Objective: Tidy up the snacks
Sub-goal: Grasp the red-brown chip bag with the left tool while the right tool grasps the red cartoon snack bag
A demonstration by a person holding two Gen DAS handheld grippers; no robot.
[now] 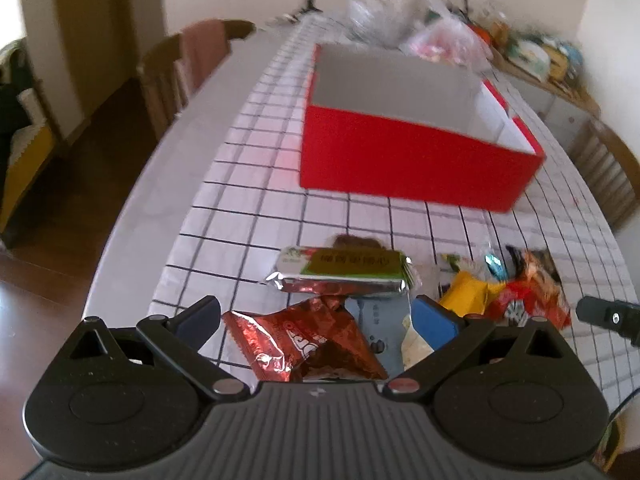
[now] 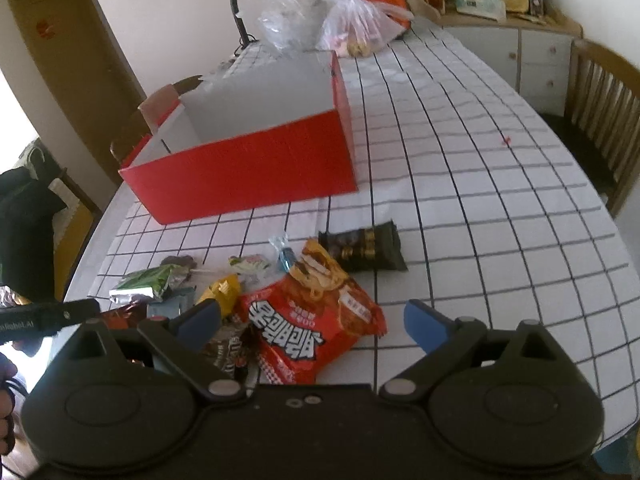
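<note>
Nothing in the box point(image 1: 400, 92) yet, looks bare inside, so basically at the start: first pick still to come.

Left tool point(image 1: 316, 316) spread wide, nothing held, hovering over the shiny brown pack point(image 1: 304, 344) at 6 o'clock of the pile. Right tool point(image 2: 312, 320) also released and empty, sitting right over the red noodle bag point(image 2: 316, 320), which lies flat on the counter point(image 2: 480, 200).

Box at 12 o'clock from the pile, well apart from it, open top facing up.

Tips for doing this bit well, just my take:
- Go for one pack at a time. Brown pack overlaps a grey-blue packet point(image 1: 376, 320) beside it, so easy to drag both.
- Come down so one finger lands each side of a crinkled edge, not flat on top; foil probably slippery.
- Silver-green bar point(image 1: 344, 276) at 12 o'clock of the brown pack looks stiffer, maybe the easier grab.
- Noodle bag puffy and wide: pinch a corner seam, not the middle.
- Dark pack point(image 2: 364, 250) at 1 o'clock of the noodle bag sits clear of the rest, so a clean pick.
- Keep the two tools from crossing; pretty close to each other over the pile already.
</note>
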